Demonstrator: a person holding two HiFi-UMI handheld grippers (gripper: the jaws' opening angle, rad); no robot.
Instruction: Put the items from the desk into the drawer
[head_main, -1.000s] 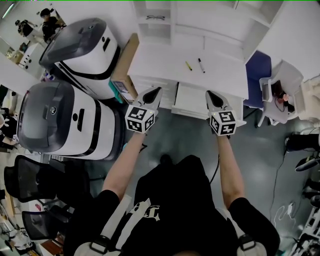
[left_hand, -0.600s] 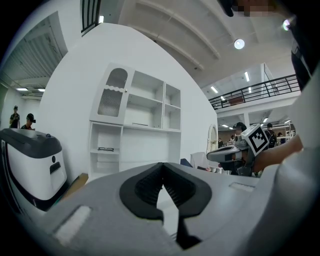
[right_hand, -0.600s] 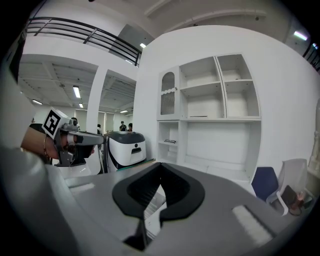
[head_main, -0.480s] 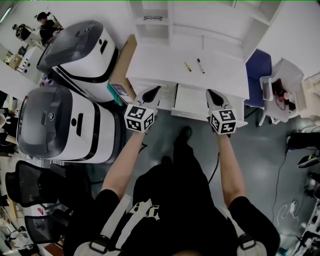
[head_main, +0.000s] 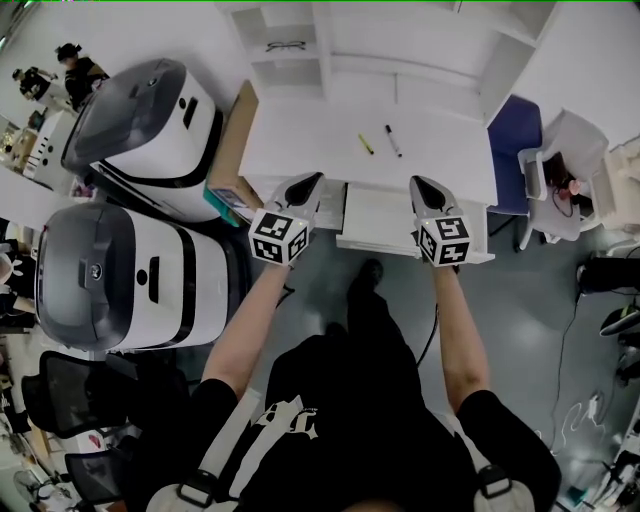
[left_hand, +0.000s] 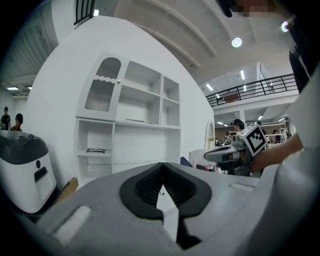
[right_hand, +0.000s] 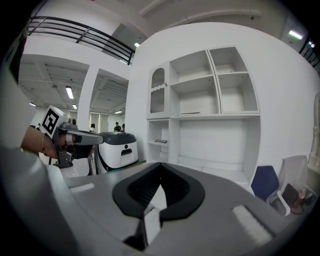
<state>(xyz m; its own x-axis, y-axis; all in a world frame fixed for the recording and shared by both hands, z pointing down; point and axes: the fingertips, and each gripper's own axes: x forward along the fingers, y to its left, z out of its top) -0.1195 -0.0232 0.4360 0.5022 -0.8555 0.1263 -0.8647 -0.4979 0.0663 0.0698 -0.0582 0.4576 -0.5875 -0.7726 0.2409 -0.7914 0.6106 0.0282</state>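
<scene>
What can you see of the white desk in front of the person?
The white desk has a flat, matte top that looks like painted board, and it stands under a white shelf unit. A yellow pen and a black marker lie on it near the middle, apart from each other. Below its front edge a white drawer seems pulled out. A brown cardboard sheet stands at its left end, and a blue chair is beside its right end.
</scene>
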